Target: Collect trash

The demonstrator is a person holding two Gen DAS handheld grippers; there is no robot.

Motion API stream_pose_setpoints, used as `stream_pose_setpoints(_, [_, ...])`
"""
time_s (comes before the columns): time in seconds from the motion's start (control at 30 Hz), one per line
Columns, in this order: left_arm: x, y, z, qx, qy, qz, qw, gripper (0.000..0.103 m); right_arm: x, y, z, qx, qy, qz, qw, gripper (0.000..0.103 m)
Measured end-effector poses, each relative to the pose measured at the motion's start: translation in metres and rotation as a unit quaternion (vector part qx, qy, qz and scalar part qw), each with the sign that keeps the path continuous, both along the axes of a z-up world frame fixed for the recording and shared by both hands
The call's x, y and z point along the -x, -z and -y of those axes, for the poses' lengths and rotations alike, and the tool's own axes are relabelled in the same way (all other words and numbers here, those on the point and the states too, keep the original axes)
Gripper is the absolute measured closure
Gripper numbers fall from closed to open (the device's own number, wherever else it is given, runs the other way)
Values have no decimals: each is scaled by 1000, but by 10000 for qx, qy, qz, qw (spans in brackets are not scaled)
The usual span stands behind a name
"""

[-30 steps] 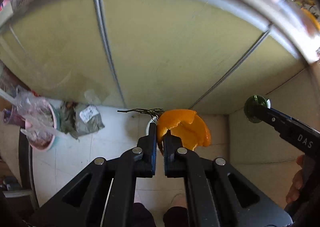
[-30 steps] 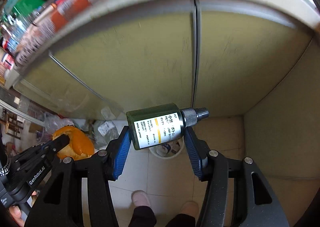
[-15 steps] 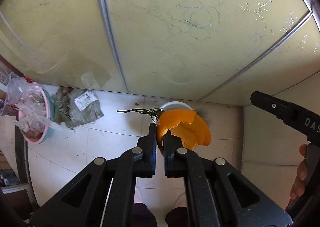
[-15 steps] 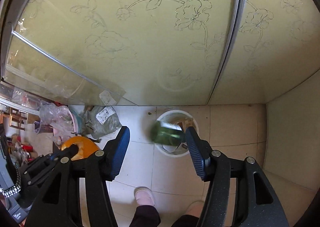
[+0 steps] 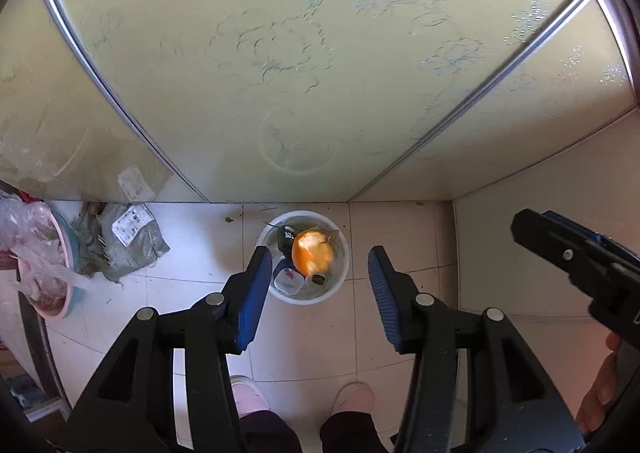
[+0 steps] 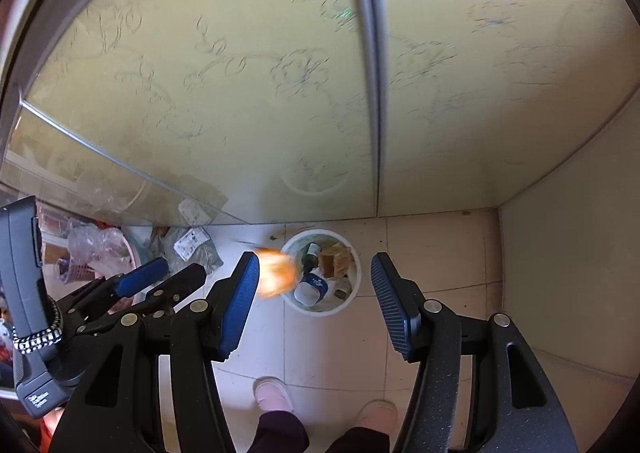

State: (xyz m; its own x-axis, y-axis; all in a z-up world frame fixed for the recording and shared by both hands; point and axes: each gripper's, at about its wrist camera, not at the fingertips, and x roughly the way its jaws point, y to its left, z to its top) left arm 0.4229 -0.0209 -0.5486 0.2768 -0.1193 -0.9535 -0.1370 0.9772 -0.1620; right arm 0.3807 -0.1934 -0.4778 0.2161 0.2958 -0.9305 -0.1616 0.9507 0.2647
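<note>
A white waste bin (image 5: 339,285) stands on the tiled floor at the foot of the glass door. An orange peel (image 5: 312,254) is dropping loose over it, blurred in the right wrist view (image 6: 277,273). My left gripper (image 5: 316,287) hangs above the bin with its jaws opening and nothing pressed between the blue pads. The right gripper (image 6: 314,293) is open and empty beside it, also over the bin (image 6: 357,273). A green bottle (image 6: 310,255) lies inside among other scraps.
A frosted glass sliding door (image 5: 280,73) with a flower pattern rises behind the bin. A grey-green bag (image 5: 128,237) and a pink basin of plastic (image 5: 48,281) sit on the floor to the left. A pale wall (image 5: 540,213) is at the right. The person's feet (image 5: 248,397) stand below.
The right gripper let go of the green bottle, which fell into the bin. The left gripper has opened and released the orange peel. Both grippers have sunk toward the bin.
</note>
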Motion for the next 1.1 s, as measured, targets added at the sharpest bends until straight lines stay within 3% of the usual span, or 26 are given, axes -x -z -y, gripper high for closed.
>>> stream_pose_setpoints(0.13, [4, -30, 5, -76, -68, 46, 9999, 54, 3, -26, 10, -69, 109, 111, 9999, 49])
stream_pose_setpoints(0.23, [10, -72, 9, -168, -114, 213, 9996, 54, 5, -56, 19, -119, 138, 271, 9995, 49])
stream_pose_setpoints(0.43, [40, -196, 21, -414, -196, 917, 9947, 54, 22, -158, 44, -195, 41, 929, 9955, 49])
stream_pose_setpoints(0.57, [74, -289, 33, -491, -249, 1561, 9862, 54, 47, -239, 61, -328, -101, 1553, 9873, 49])
stream_pose_setpoints(0.73, [126, -401, 52, -593, -171, 2452, 9675, 54, 92, -336, 73, -441, -265, 2424, 9688, 49])
stream_pose_setpoints(0.83, [163, -449, 48, -690, -38, 3011, 9511, 53, 122, -383, 71, -601, -301, 2936, 9536, 49])
stream_pose_setpoints(1.0, [233, -519, 42, -644, 181, 3768, 9239, 44, 177, -444, 60, -978, -350, 3527, 9300, 49])
stream_pose_setpoints(1.1, [272, -543, 36, -634, 296, 4036, 9123, 32, 210, -465, 52, -1155, -359, 3702, 9211, 49])
